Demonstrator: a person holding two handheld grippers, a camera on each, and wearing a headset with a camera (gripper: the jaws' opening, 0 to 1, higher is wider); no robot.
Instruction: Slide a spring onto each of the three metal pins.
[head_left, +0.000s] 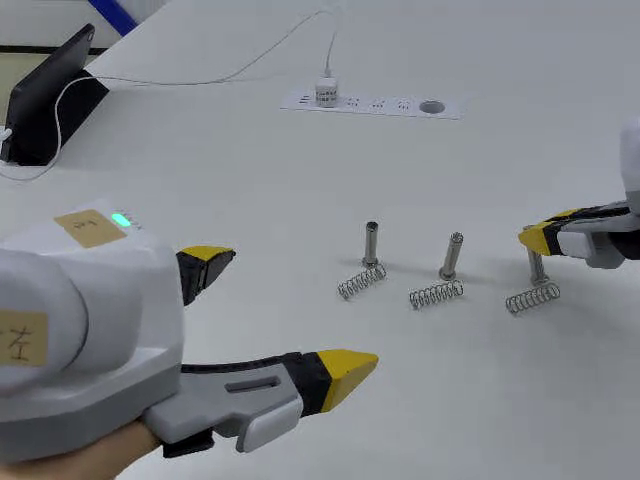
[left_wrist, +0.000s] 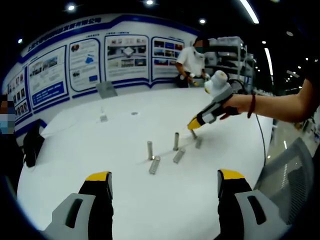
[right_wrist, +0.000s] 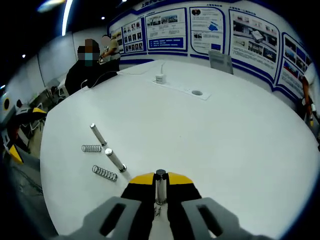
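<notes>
While the L gripper (head_left: 297, 308) hangs at the near-left of the head view w/ its black, yellow-tipped jaws spread wide and nothing btwn them, the R gripper (head_left: 535, 238) sits at the right edge w/ its jaws pinched on the upper part of the right pin (head_left: 538, 268) — one of three short silver metal pins standing upright in a row on the white table (head_left: 250, 180). R gripper view shows the same: the right pin stands squeezed btwn the two yellow tips. The left pin (head_left: 371, 243) and middle pin (head_left: 452, 256) stand free, well apart from both grippers. Three small silver wire coil springs lie flat on the tabletop, none on a pin: left spring (head_left: 361, 281) just in front of the left pin's base, middle spring (head_left: 436, 294) just in front of the middle pin, right spring (head_left: 532, 298) near the foot of the right pin, below the R gripper. In the L gripper view the open tips frame the whole row, w/ the R gripper held by a hand (left_wrist: 234, 102) at the row's far end. Farther back on the table — a flat white power strip (head_left: 372, 103) w/ a white plug (head_left: 326, 92) and a thin white cable (head_left: 200, 80), and at far left a black tablet-like device (head_left: 45, 90) propped at a slant.
</notes>
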